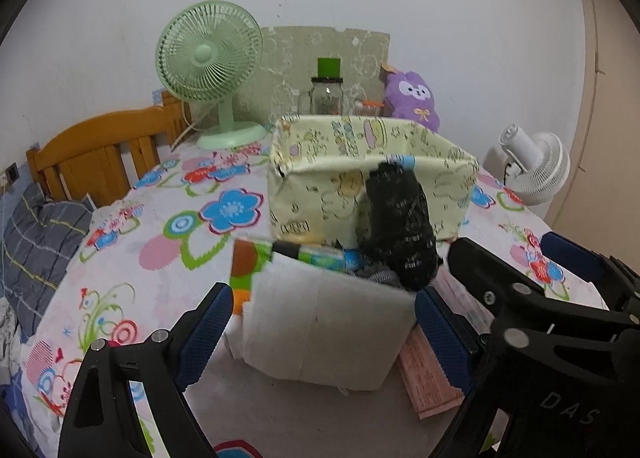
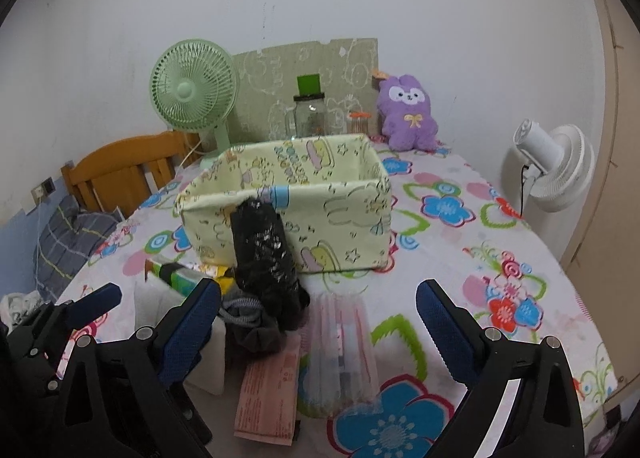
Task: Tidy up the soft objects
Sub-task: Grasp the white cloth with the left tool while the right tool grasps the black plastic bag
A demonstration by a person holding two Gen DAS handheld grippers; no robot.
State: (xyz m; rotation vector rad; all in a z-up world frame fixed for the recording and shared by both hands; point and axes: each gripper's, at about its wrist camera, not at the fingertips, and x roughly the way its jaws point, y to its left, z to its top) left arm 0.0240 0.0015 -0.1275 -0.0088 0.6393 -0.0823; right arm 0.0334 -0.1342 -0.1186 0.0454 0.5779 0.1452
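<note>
Left hand-held gripper [image 1: 324, 322] is wide open, and a white box [image 1: 328, 326] sits between its two blue fingers [image 1: 206, 332]; I cannot tell if they touch the box. It holds nothing. Right hand-held gripper [image 2: 318, 324] is wide open too, with nothing in it. It hangs over a clear plastic pack [image 2: 342, 354] and a pink paper [image 2: 268, 390] lying flat on the surface [image 2: 460, 242].

Inside the white box is a black bundle [image 1: 400, 226] that sticks up out of the top. Grey cloth [image 2: 248, 322] is bunched up just beside it. A green and blue packet [image 1: 320, 256] lies at the back of the box.

Just behind the white box stands a yellow cloth basket [image 2: 288, 198] with cartoon drawings on it. It is open at the top.

Flowers cover the cloth on the surface. Far back by the wall are a green fan [image 1: 210, 62], a glass jar [image 1: 326, 96] with a green lid and a purple plush toy [image 2: 406, 114]. A white fan [image 2: 554, 170] is off to the right. A wooden bed frame [image 1: 104, 150] shows on the left.
</note>
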